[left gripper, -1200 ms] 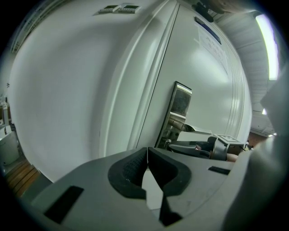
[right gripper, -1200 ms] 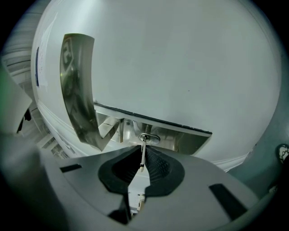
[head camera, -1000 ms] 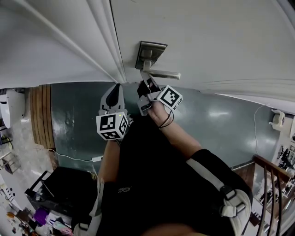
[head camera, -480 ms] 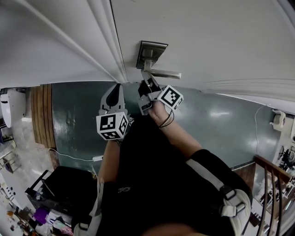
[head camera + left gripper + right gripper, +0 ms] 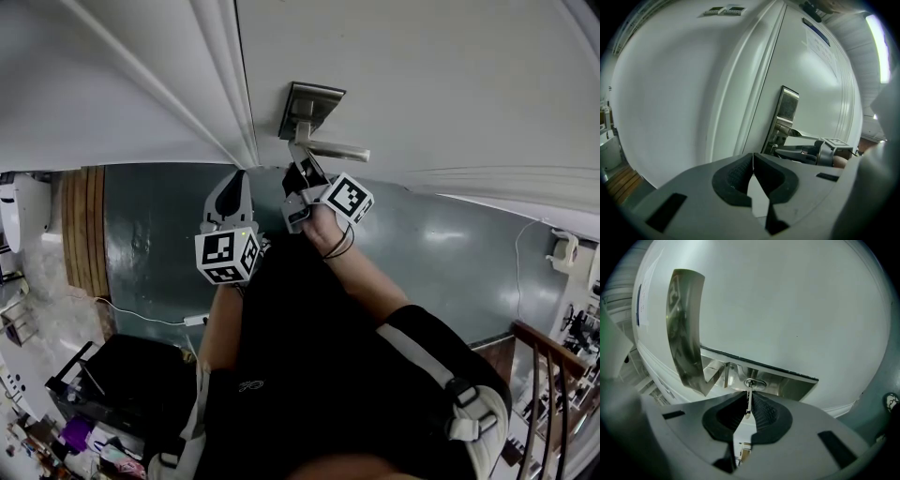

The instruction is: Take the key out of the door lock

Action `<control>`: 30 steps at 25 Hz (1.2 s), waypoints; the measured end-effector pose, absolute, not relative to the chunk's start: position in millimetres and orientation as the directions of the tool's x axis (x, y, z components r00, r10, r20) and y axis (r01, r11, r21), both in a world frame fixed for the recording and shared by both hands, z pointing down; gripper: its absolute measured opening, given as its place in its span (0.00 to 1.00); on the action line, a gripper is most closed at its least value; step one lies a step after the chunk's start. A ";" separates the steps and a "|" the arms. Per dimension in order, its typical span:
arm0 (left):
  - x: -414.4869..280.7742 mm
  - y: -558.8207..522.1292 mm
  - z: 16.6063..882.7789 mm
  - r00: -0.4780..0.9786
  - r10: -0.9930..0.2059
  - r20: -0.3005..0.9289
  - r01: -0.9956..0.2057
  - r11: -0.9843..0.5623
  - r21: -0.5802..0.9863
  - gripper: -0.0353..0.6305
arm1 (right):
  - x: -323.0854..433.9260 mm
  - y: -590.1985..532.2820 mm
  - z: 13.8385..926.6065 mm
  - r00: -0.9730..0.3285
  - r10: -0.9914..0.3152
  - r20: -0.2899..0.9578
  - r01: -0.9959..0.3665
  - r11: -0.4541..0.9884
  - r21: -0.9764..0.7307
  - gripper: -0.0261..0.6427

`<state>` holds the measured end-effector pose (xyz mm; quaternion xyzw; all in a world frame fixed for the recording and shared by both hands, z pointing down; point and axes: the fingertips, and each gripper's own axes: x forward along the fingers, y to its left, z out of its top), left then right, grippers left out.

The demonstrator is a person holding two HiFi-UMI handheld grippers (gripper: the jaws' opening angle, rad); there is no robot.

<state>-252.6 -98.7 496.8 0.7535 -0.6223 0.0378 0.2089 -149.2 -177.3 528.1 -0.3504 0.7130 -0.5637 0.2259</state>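
We see the key (image 5: 748,408) standing edge-on between the ribbed pads of the right gripper (image 5: 749,393), whose jaws are closed onto its bow; the blade runs straight ahead into the lock cylinder (image 5: 753,383), so the key is seated in the lock; the cylinder sits in a brushed metal plate (image 5: 797,387) under the lever handle (image 5: 684,333). The left gripper (image 5: 753,159) hangs just beside it, clear of the door (image 5: 684,93), its jaws pressed together on nothing. The door is white and panelled; below it we make out a grey-green floor (image 5: 150,244), wooden boards (image 5: 84,234) at the left and a stair railing (image 5: 553,375) at the right.
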 end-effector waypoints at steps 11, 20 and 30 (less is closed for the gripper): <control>-246.9 -95.2 497.2 0.226 -0.920 0.321 -0.954 -0.142 0.264 0.09 | -149.2 -176.8 530.5 -0.647 -0.758 0.086 -0.239 0.094 -0.966 0.09; -252.0 -96.4 499.7 0.222 -0.918 0.328 -0.954 -0.135 0.268 0.09 | -147.5 -177.5 531.2 -0.631 -0.773 0.067 -0.200 0.078 -0.977 0.08; -246.0 -102.8 497.7 0.238 -0.915 0.325 -0.951 -0.151 0.271 0.09 | -147.4 -175.3 531.9 -0.646 -0.761 0.065 -0.182 0.071 -0.981 0.08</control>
